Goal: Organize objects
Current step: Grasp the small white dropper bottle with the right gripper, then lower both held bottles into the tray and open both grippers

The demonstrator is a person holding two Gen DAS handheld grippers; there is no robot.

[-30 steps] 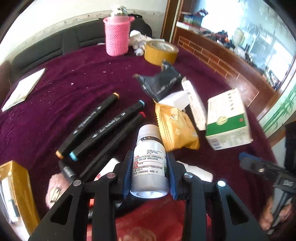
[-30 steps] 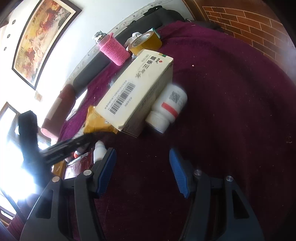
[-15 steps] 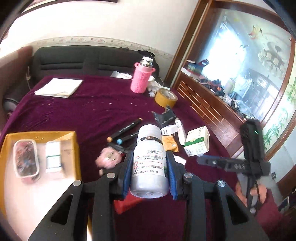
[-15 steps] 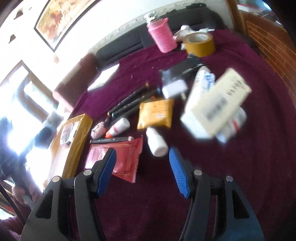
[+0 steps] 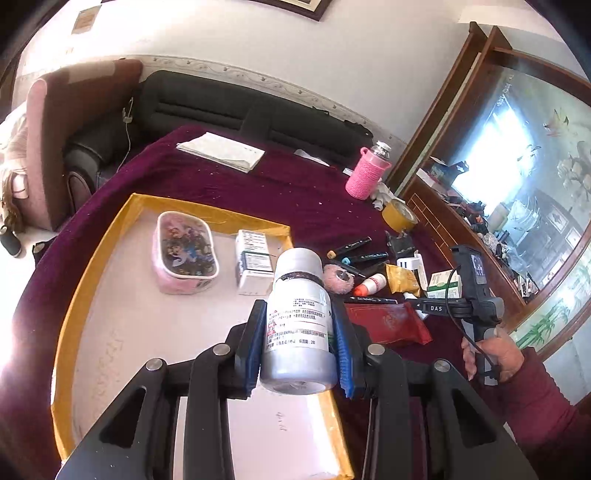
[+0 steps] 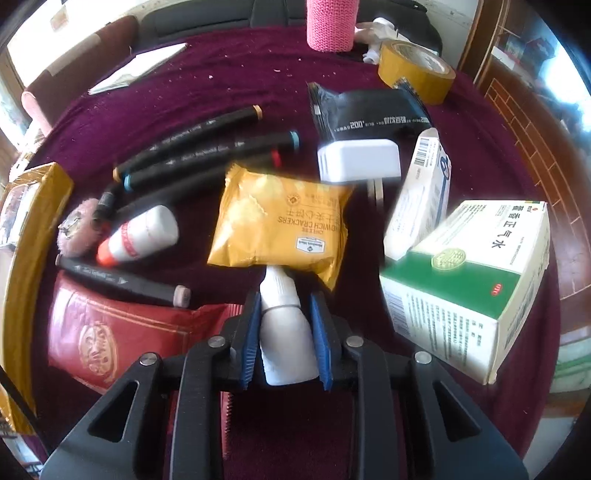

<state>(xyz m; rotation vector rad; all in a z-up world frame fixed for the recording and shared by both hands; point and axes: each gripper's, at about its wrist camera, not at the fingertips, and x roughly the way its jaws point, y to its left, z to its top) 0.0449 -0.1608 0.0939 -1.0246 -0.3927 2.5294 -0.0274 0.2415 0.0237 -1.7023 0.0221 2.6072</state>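
My left gripper (image 5: 298, 328) is shut on a white pill bottle (image 5: 297, 321) and holds it above the right edge of the yellow-rimmed tray (image 5: 92, 258). The tray holds a pink case (image 5: 184, 254) and a small box (image 5: 253, 266). My right gripper (image 6: 284, 314) has its blue pads closed on a small white dropper bottle (image 6: 286, 332) that lies on the purple cloth, just in front of a yellow cracker packet (image 6: 280, 221). The right gripper also shows in the left wrist view (image 5: 417, 304), held by a hand.
Around the right gripper lie black markers (image 6: 207, 147), a white glue bottle (image 6: 140, 236), a red pouch (image 6: 118, 332), a green-white medicine box (image 6: 469, 280), a white charger (image 6: 358, 162), a black packet (image 6: 369, 114), a tape roll (image 6: 417, 70) and a pink-sleeved flask (image 6: 328, 22).
My left gripper has lifted the pill bottle and carried it left over the tray. My right gripper has swung down to the pile and closed on the dropper bottle.
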